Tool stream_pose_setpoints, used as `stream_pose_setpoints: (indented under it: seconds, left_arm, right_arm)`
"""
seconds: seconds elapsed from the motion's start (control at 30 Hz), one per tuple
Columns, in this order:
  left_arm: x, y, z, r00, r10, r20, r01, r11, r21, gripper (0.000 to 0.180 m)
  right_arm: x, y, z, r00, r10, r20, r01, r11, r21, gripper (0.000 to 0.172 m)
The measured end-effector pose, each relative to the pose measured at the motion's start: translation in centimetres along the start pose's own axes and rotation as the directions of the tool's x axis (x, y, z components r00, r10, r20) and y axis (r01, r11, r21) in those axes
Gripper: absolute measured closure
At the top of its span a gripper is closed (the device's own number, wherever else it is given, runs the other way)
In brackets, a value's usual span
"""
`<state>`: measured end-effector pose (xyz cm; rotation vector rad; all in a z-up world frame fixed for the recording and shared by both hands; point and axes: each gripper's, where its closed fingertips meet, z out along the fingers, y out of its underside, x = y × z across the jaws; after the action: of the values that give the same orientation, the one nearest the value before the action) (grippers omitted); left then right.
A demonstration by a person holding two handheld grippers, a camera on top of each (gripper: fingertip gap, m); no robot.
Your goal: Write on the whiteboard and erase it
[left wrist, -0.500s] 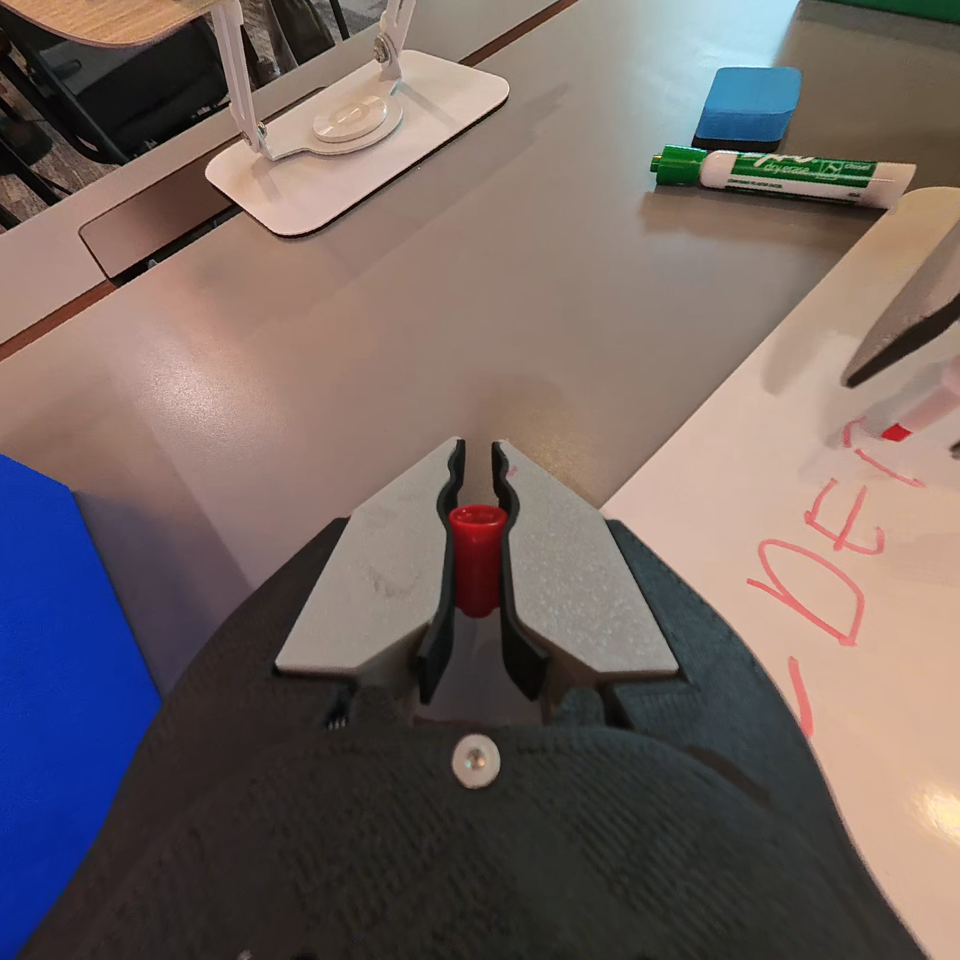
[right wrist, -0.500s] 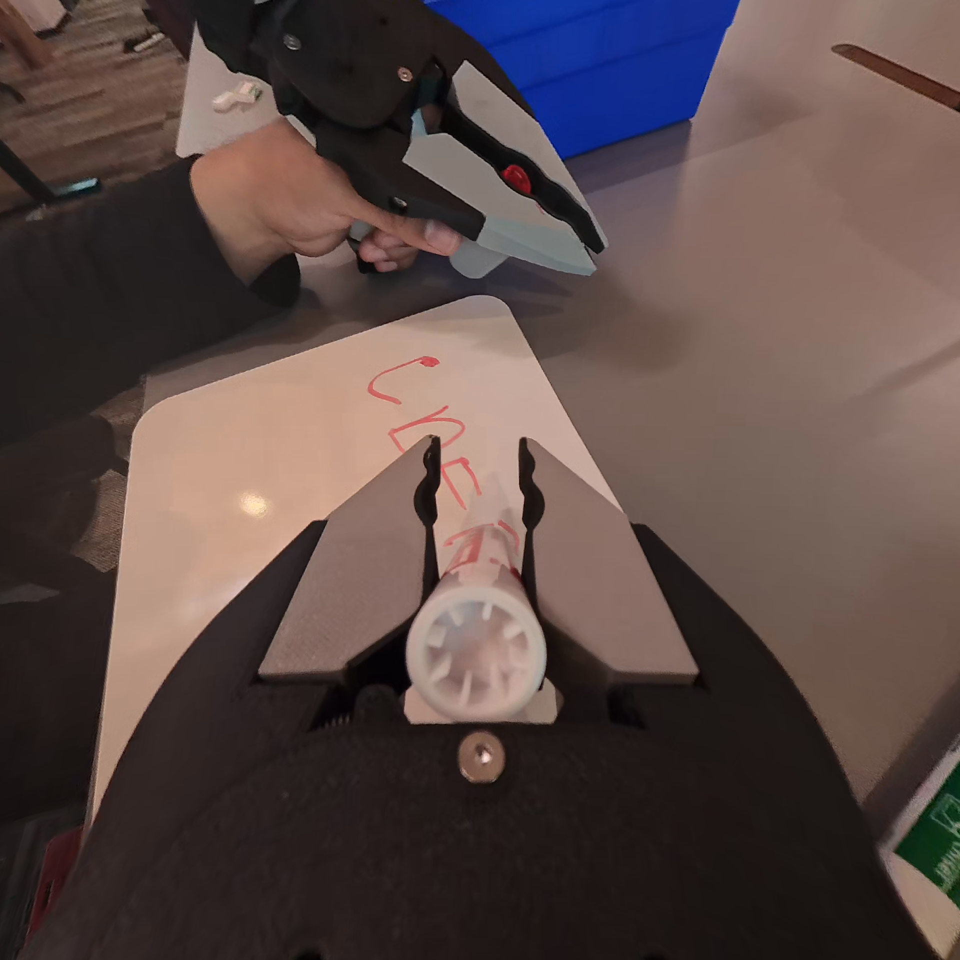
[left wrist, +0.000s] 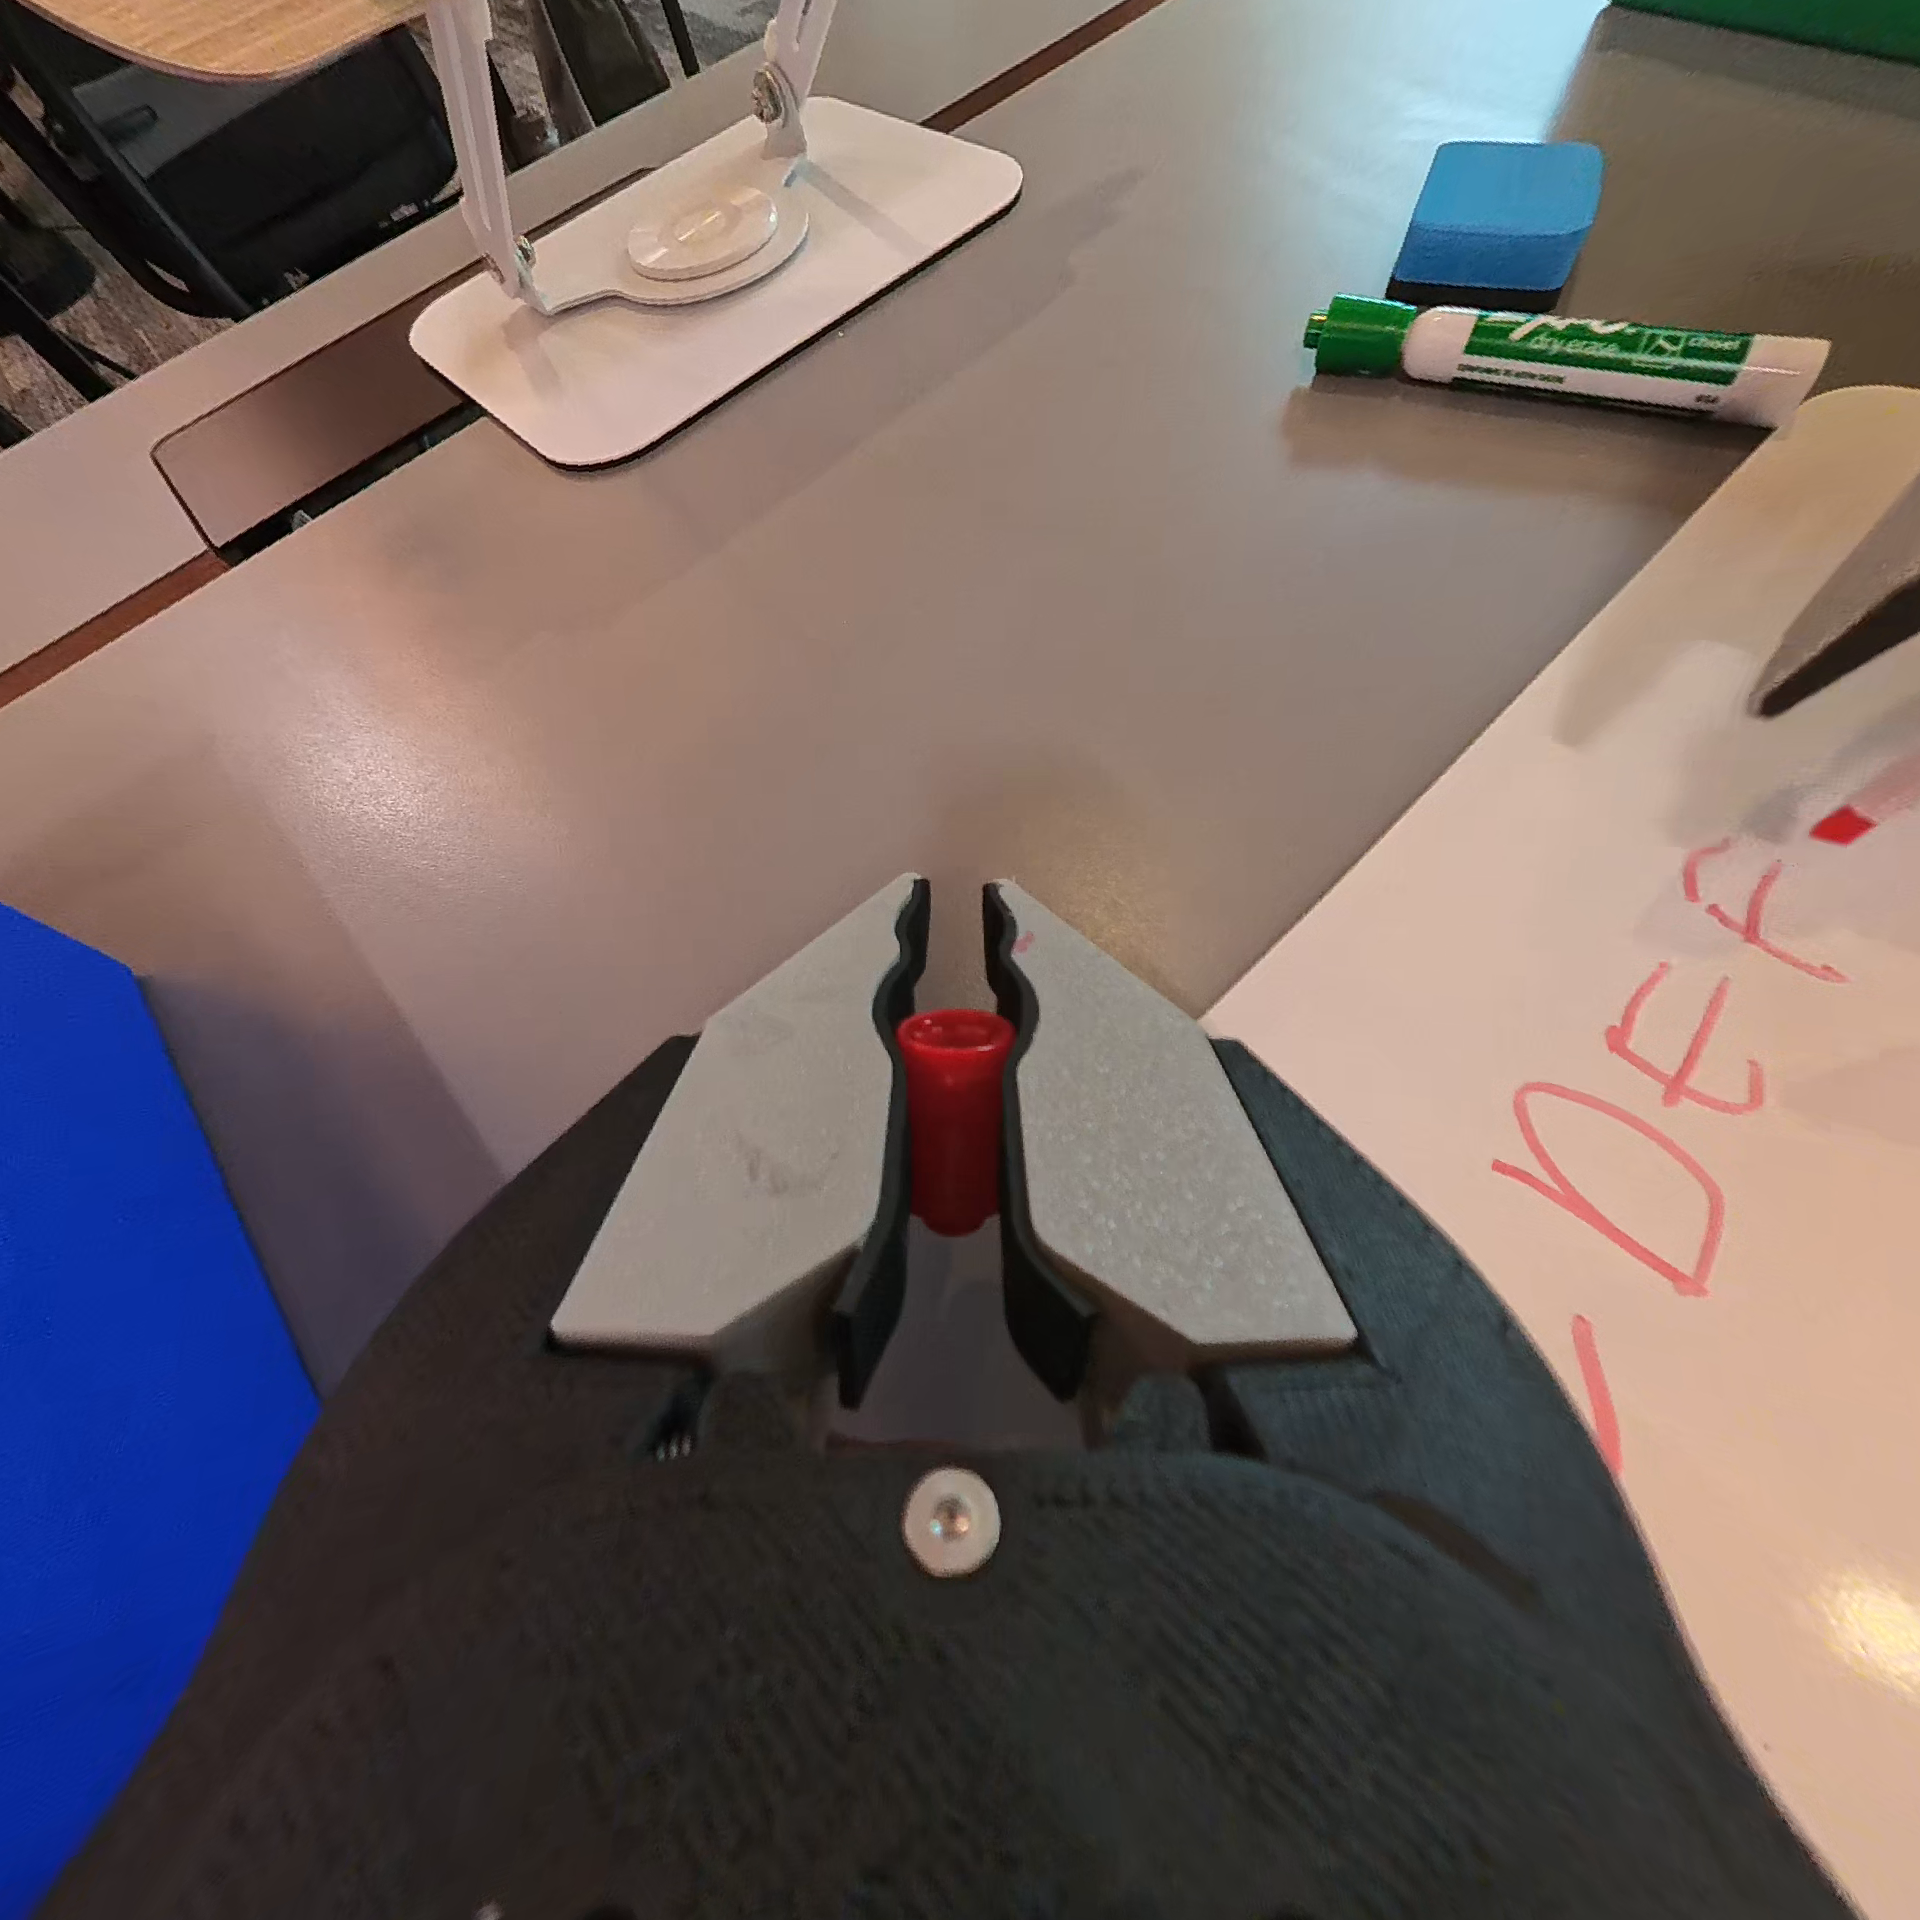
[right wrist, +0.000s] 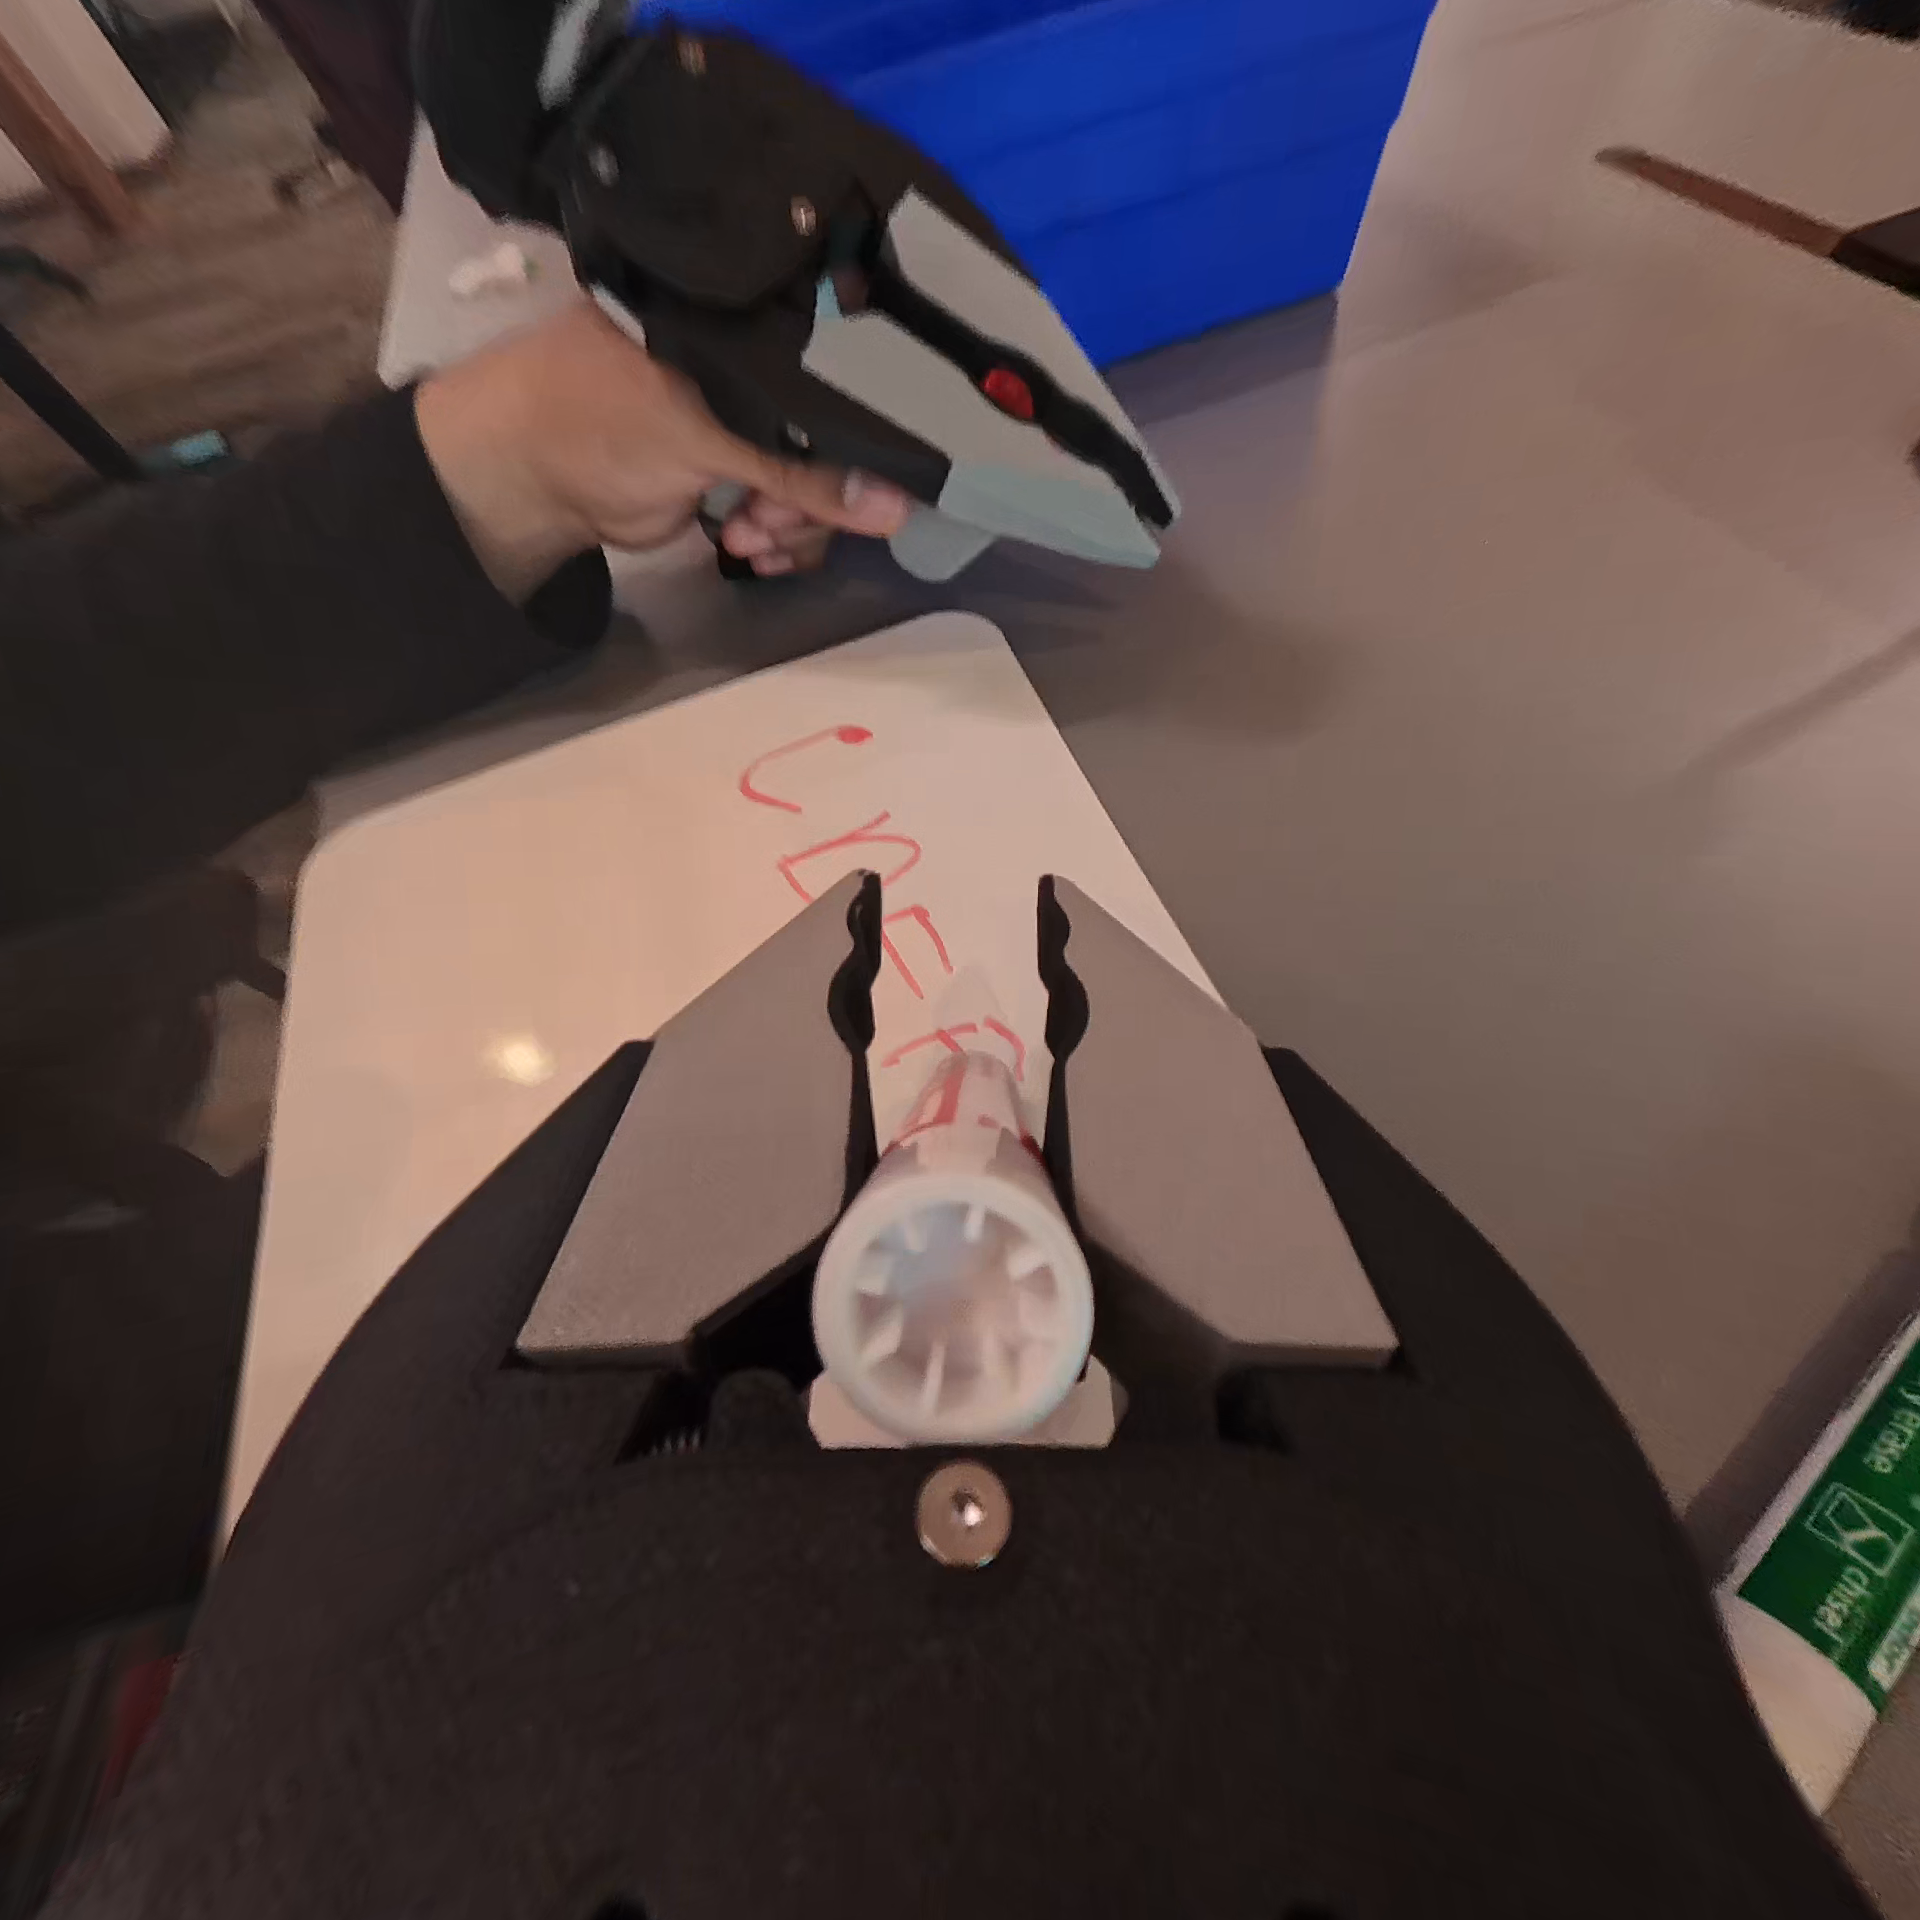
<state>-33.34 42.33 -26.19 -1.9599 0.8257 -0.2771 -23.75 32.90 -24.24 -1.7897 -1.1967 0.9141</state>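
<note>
Right hand-held gripper (right wrist: 954,904) clamped on cylindrical white marker (right wrist: 951,1299) above glossy whiteboard (right wrist: 499,935); left hand-held gripper (left wrist: 954,904) clamped on smooth red cap (left wrist: 951,1122).

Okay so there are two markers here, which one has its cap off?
The red marker gripped in the right gripper over the whiteboard; its red cap sits in the left gripper. The green marker lies capped on the table.

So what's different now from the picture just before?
Not much. The right tool slid the red marker a bit along the whiteboard, its tip now just past the newest red stroke. The left tool keeps gripping the red cap; green marker and blue eraser haven't moved.
</note>
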Motion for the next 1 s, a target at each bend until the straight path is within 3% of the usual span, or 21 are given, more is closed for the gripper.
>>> stream_pose_setpoints:
  seconds: [0.3, 1.0]
  left_arm:
    - [0.0, -0.1, 0.0, 1.000, 0.005, 0.006, -0.005, 1.000, 0.005, 0.172]
    - [-0.2, -0.5, -0.4, 1.000, -0.009, 0.005, 0.009, 0.999, 0.045, 0.172]
  right_arm:
    - [1.1, -0.7, -2.1, 0.999, -0.016, -0.032, 0.019, 0.996, 0.085, 0.142]
    - [2.5, 0.0, -2.7, 0.996, 0.021, -0.091, -0.014, 0.998, 0.068, 0.142]
